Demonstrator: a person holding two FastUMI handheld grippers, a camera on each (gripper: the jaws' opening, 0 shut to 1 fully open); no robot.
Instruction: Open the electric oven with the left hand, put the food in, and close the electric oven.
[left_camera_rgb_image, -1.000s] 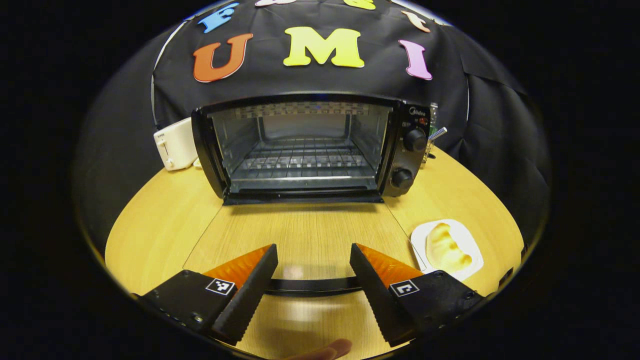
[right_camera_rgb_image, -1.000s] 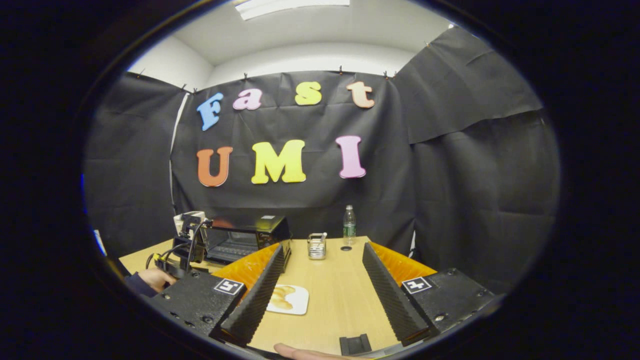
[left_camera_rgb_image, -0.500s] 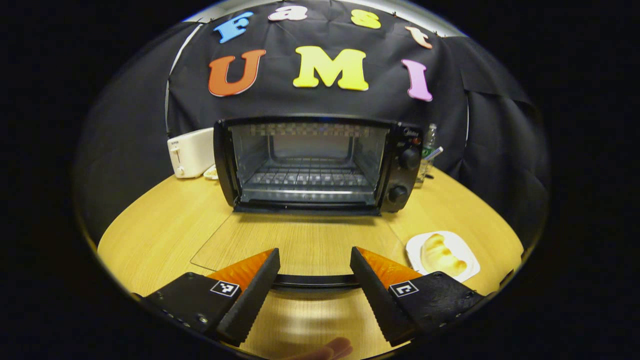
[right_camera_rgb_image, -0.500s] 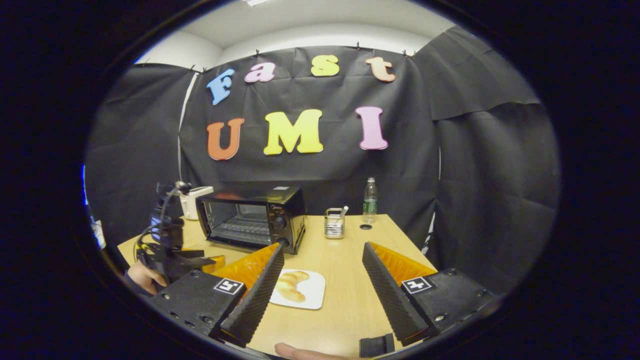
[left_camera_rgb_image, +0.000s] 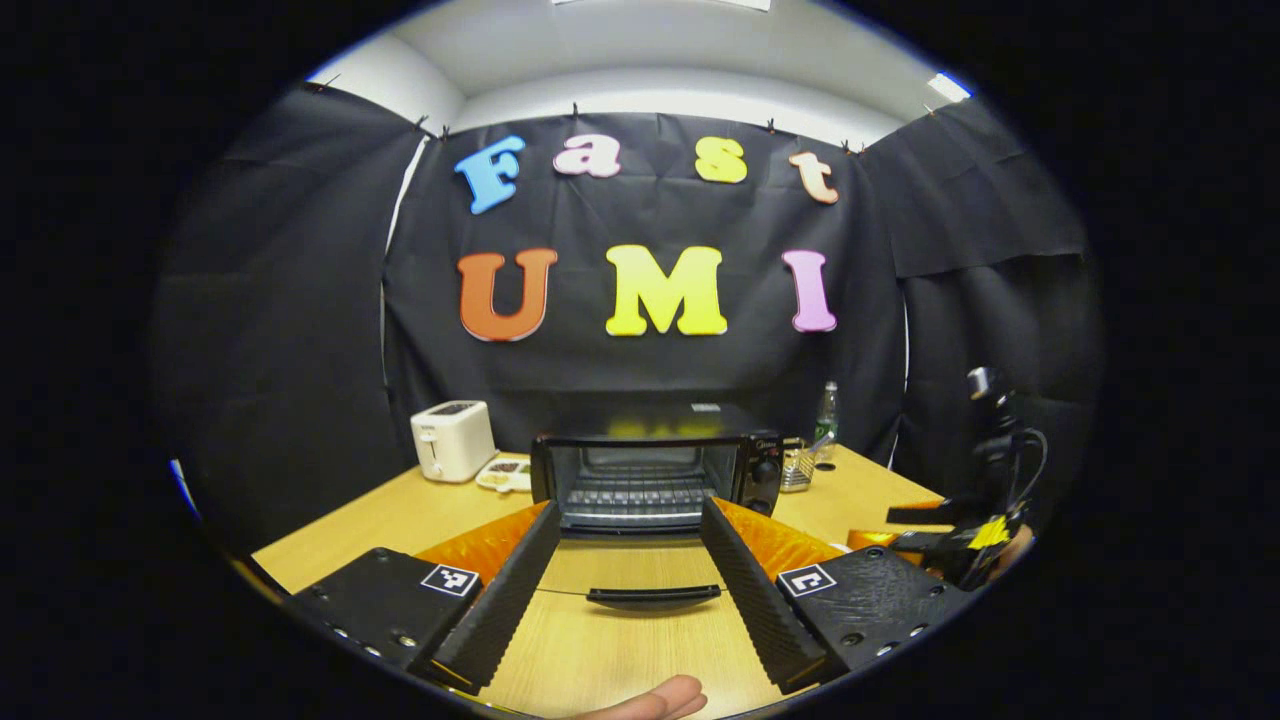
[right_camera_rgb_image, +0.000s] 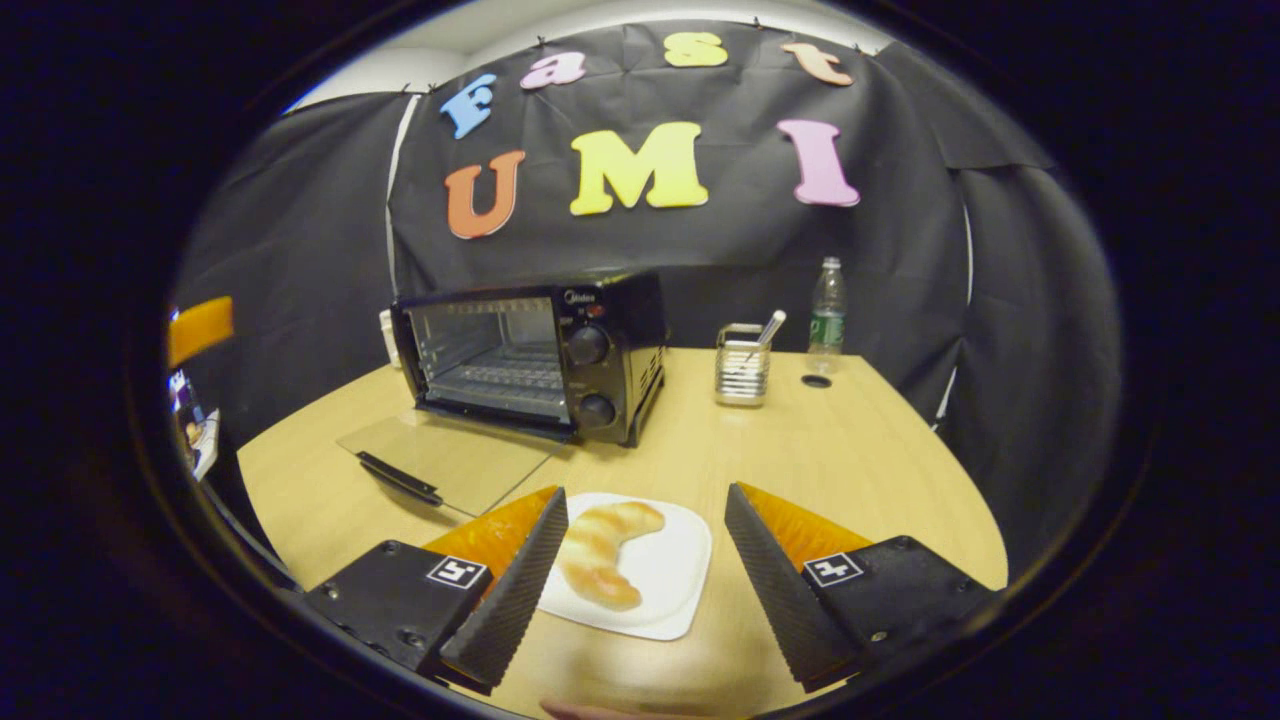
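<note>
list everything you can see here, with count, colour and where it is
oven: 1, black, back left of table, door open flat
bread: 1, golden, on plate
plate: 1, white, table front
toaster: 1, white, left of oven
small dish: 1, white, between toaster and oven
metal holder: 1, silver, right of oven
bottle: 1, clear, table back
table: 1, light wood
left gripper: 1, open, facing oven
right gripper: 1, open, over plate

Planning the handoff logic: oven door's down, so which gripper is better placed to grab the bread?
Right. The right gripper hangs open just over the bread on its plate; the left gripper faces the oven.
</note>
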